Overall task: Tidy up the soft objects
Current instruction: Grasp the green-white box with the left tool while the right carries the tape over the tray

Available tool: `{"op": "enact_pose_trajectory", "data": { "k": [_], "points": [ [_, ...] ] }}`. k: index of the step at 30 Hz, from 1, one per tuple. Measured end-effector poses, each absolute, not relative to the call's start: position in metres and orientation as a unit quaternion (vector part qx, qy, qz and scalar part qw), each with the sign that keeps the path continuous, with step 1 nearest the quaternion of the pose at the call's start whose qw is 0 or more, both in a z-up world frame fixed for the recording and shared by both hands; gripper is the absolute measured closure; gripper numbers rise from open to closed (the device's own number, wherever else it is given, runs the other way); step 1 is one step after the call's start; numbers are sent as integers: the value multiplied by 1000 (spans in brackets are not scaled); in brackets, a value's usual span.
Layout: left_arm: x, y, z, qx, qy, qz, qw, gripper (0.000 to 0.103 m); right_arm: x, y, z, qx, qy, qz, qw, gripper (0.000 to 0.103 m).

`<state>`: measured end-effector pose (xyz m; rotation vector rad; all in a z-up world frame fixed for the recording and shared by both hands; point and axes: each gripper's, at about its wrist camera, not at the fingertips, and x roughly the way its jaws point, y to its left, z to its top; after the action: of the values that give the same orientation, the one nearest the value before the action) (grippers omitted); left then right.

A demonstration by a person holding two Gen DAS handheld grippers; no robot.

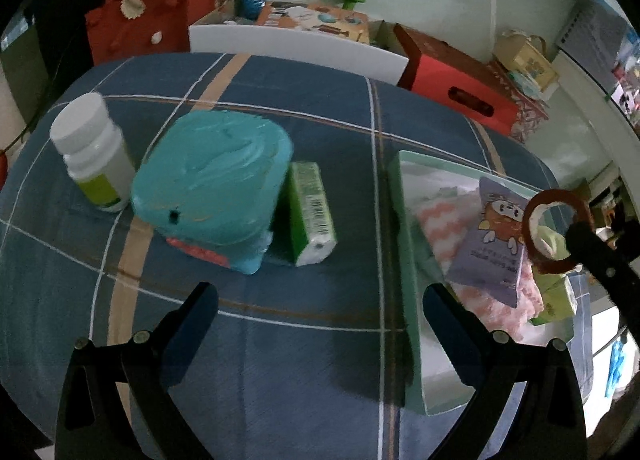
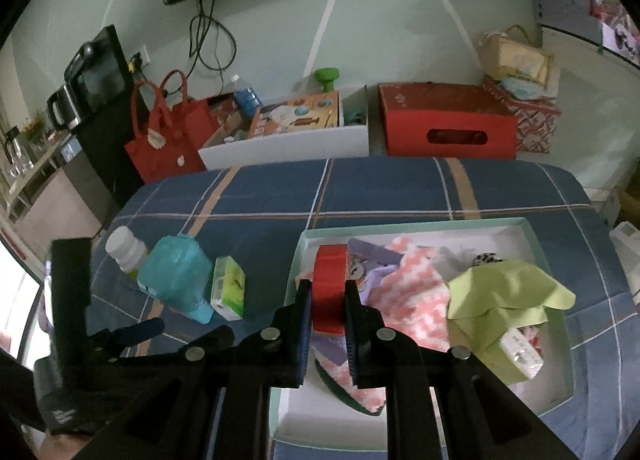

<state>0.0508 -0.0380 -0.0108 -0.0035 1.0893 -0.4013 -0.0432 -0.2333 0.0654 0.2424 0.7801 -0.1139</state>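
My right gripper (image 2: pixel 328 302) clamps a red tape roll (image 2: pixel 329 287) above the tray (image 2: pixel 552 260), with the pink cloth (image 2: pixel 404 292) just beyond. My left gripper (image 1: pixel 320 300) hangs wide apart over the bed (image 1: pixel 304 340), the teal pack (image 1: pixel 212 188) ahead.

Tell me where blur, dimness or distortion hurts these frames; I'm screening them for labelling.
Left wrist view: dim overall, the teal plush is motion-smeared, and the plaid bedspread lines bow from fisheye. Right wrist view: brighter and sharper, the red tape roll in the right gripper reads crisply, though the red box and wall edges curve near the rim.
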Motion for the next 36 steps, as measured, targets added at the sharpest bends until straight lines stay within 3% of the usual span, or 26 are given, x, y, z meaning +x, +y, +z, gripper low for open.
{"op": "enact_pose_trajectory", "data": {
  "k": [3, 10, 24, 27, 36],
  "points": [
    [53, -43, -13, -6, 514, -191, 836, 3, -48, -240, 70, 124, 372, -60, 918, 87],
    [62, -53, -16, -7, 511, -188, 839, 17, -61, -262, 76, 140, 357, -82, 920, 87],
    [83, -65, -40, -33, 534, -161, 829, 26, -63, -292, 62, 179, 365, -104, 908, 87],
    [87, -65, -45, -33, 538, -155, 828, 32, -61, -291, 60, 177, 367, -101, 907, 87],
    [94, -55, -52, -49, 548, -145, 823, 72, -58, -290, 55, 176, 376, -103, 904, 87]
  ]
}}
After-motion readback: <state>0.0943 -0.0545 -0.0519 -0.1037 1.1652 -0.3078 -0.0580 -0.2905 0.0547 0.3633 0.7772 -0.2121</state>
